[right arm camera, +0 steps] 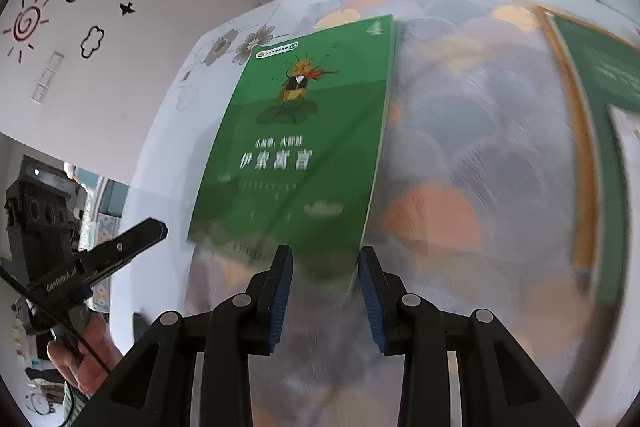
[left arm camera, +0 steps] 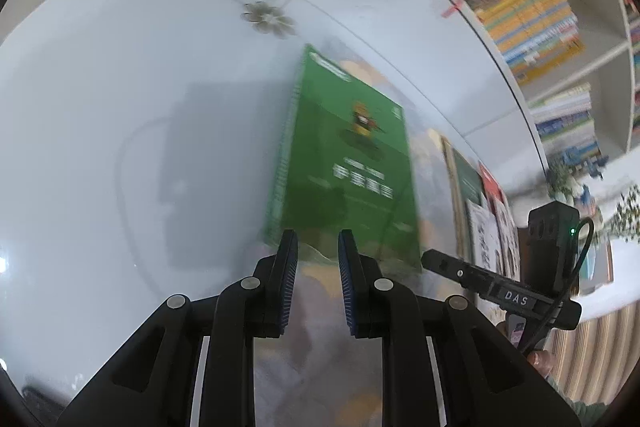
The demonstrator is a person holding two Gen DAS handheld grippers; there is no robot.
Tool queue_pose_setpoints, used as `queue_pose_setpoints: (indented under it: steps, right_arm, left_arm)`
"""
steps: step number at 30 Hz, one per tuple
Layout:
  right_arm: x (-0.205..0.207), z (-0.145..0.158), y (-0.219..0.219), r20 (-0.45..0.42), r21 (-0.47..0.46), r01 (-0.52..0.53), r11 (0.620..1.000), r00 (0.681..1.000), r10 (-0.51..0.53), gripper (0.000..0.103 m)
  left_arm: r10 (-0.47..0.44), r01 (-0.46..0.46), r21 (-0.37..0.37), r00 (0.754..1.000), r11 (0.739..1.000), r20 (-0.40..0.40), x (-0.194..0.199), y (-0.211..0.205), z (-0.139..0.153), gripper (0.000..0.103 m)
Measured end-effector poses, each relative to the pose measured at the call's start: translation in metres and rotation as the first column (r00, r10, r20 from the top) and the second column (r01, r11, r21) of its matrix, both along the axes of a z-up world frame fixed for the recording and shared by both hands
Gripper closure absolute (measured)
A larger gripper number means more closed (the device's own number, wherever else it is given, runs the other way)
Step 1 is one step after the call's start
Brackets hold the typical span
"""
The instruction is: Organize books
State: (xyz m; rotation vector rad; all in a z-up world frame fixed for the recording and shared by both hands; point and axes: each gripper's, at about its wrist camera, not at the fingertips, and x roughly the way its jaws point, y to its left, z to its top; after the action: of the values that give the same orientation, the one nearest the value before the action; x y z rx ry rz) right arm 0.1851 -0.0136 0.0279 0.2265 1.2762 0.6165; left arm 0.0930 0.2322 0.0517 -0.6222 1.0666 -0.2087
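A green book [left arm camera: 344,163] with a cartoon insect on its cover lies on a white table [left arm camera: 120,107], partly over a book with grey and orange scales [right arm camera: 460,147]. My left gripper [left arm camera: 318,247] is open at the green book's near edge. My right gripper [right arm camera: 325,259] is open, its jaws on either side of the green book's [right arm camera: 296,147] near right corner. A dark green book with a wooden-coloured border [right arm camera: 600,99] lies to the right.
Several more books [left arm camera: 484,211] lie in a row at the right of the table. A bookshelf full of books [left arm camera: 540,27] stands beyond the table. The other gripper shows in each view, at the right in the left wrist view [left arm camera: 500,283] and at the left in the right wrist view [right arm camera: 100,263].
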Motion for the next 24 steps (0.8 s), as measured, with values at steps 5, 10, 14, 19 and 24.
queue_pose_setpoints:
  steps: [5,10,14,19,24]
  right_arm:
    - [-0.045,0.020,-0.050,0.035,0.004,0.031,1.000,0.999,-0.031,0.070]
    - [-0.095,0.031,-0.128,0.037,0.014,0.126,0.992,0.991,-0.126,0.065]
    - [-0.136,0.035,-0.206,0.023,0.025,0.218,0.976,0.976,-0.219,0.061]
    - [-0.186,0.043,-0.309,0.032,0.001,0.340,0.940,0.940,-0.340,0.053]
    - [-0.234,0.039,-0.419,-0.001,0.011,0.502,0.865,0.865,-0.502,0.048]
  left_arm:
    - [-0.112,0.112,0.034,0.994,0.993,0.004,-0.010,-0.053,0.021,0.074]
    - [-0.265,0.264,0.117,0.964,0.957,-0.009,-0.024,-0.137,0.039,0.073]
    - [-0.365,0.365,0.146,0.931,0.919,-0.030,-0.040,-0.216,0.045,0.063]
    - [-0.452,0.456,0.121,0.890,0.882,-0.055,-0.059,-0.310,0.044,0.033]
    - [-0.557,0.560,0.072,0.828,0.825,-0.056,-0.080,-0.411,0.043,0.033]
